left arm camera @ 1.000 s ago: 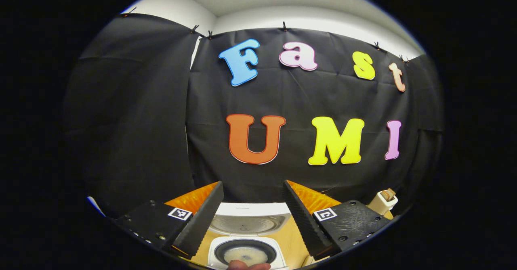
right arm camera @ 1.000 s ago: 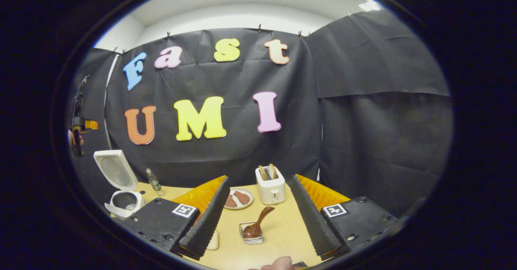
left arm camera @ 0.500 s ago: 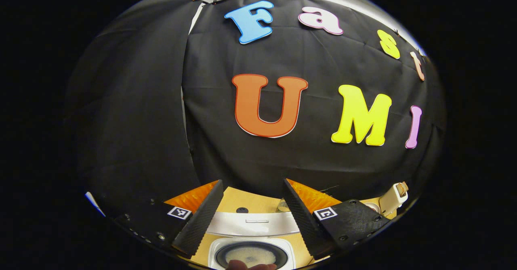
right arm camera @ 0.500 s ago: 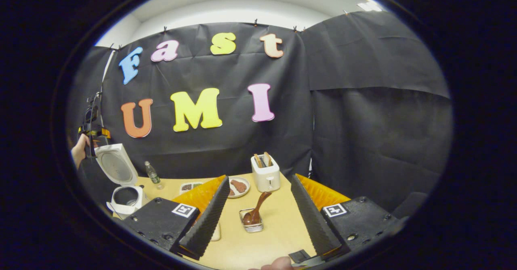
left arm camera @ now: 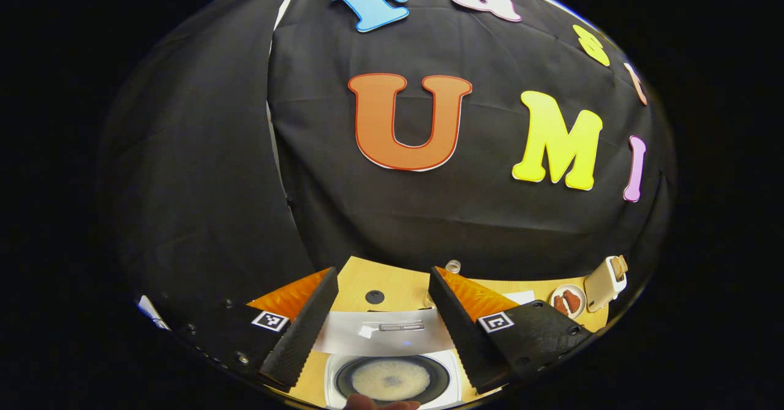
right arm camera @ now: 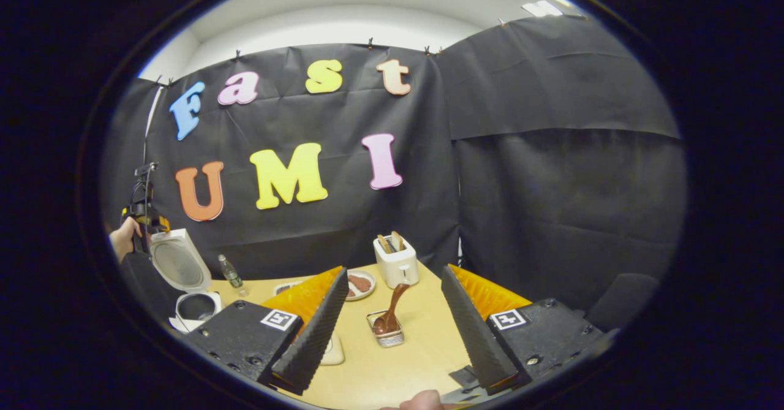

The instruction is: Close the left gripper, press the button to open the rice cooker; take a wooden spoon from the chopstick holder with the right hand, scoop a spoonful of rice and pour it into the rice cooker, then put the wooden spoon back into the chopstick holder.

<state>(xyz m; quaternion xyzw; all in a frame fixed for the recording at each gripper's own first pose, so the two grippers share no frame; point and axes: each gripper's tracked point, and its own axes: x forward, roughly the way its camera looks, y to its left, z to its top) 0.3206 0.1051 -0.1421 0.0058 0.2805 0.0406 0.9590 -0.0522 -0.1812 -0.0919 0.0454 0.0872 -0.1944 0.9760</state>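
Your left gripper (left arm camera: 381,327) is wide open and holds nothing. It hangs right above the rice cooker (left arm camera: 392,378), looking down. The cooker is open. You can see pale rice (left arm camera: 392,380) in the dark round pot. The white lid (left arm camera: 386,335) stands up just behind the pot, between your two black fingers (left arm camera: 301,329). A fingertip (left arm camera: 381,404) shows at the very bottom of the left gripper view.

Behind the lid, on the yellow bench (left arm camera: 401,287), there is a small black round spot (left arm camera: 375,296). Farther back, near the far edge of the bench, stands a clear bottle (left arm camera: 452,267). Toward the far right corner sit a plate with brown pieces (left arm camera: 567,301) and a white toaster (left arm camera: 604,282).

Your right gripper (right arm camera: 392,329) is wide open too, with nothing in it. It hangs over the near edge of the bench. A bit of your hand (right arm camera: 422,401) shows at the bottom of the right gripper view.

Between the fingers, out on the bench, stands the chopstick holder (right arm camera: 387,334), a small shiny box. The wooden spoon (right arm camera: 392,312) sits in it, bowl down, handle leaning up and to the right. A pale flat thing (right arm camera: 335,351) lies beside the left finger; I cannot tell what it is.

Farther back, near the far edge, you can see the toaster with two slices in it, and the plate just beside it. At the left edge, the rice cooker stands open with its lid up. Your other hand (right arm camera: 124,238) holds the left gripper by the top of the lid.
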